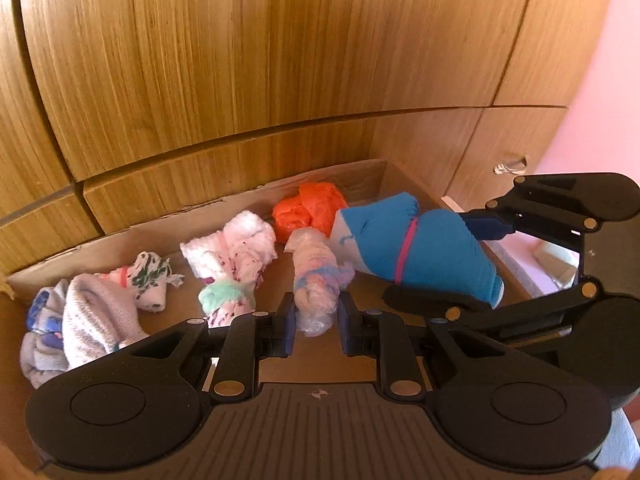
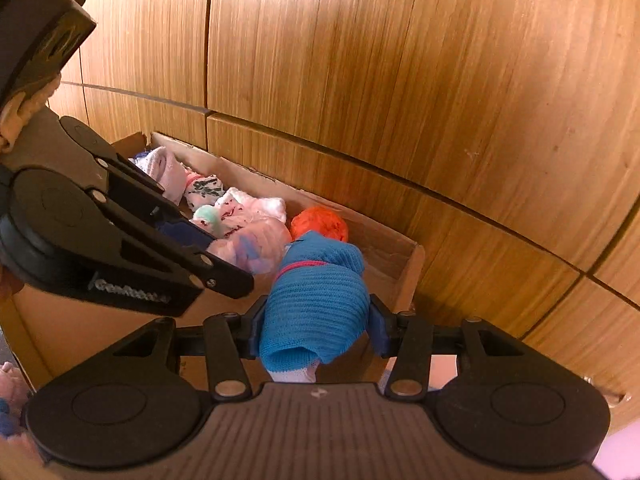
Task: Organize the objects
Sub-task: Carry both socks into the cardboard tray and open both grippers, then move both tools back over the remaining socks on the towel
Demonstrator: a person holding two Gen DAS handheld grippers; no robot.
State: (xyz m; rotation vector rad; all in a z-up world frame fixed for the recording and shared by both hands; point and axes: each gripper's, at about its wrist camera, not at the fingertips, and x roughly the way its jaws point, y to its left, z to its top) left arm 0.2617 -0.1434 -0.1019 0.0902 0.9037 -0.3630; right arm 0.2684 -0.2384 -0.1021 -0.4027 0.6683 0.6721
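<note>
My left claw [image 1: 316,320] is clenched on a small roll of pale cloth with pink and blue blotches, wrapped in clear plastic [image 1: 316,280]. The roll stands between my blue pads, its far end pointing toward the back wall of the shallow brown cardboard box [image 1: 240,204]. My right claw [image 2: 316,320] grasps a fat blue knitted bundle tied round with a pink band [image 2: 320,292], a white end poking out below the pads; in the left view this bundle hangs over the right end of the box, just beside my plastic-wrapped roll.

Inside the box, along the back wall, lies a crumpled orange plastic-wrapped lump [image 1: 310,210] near the right corner. Left of it sits a white and pink speckled cloth bundle with a mint-green cuff [image 1: 232,264], then a white cloth with dark green print [image 1: 150,280], and at the left end a heap of grey-white and blue cloth [image 1: 76,324]. The box stands against wooden cupboard doors [image 1: 240,60].
</note>
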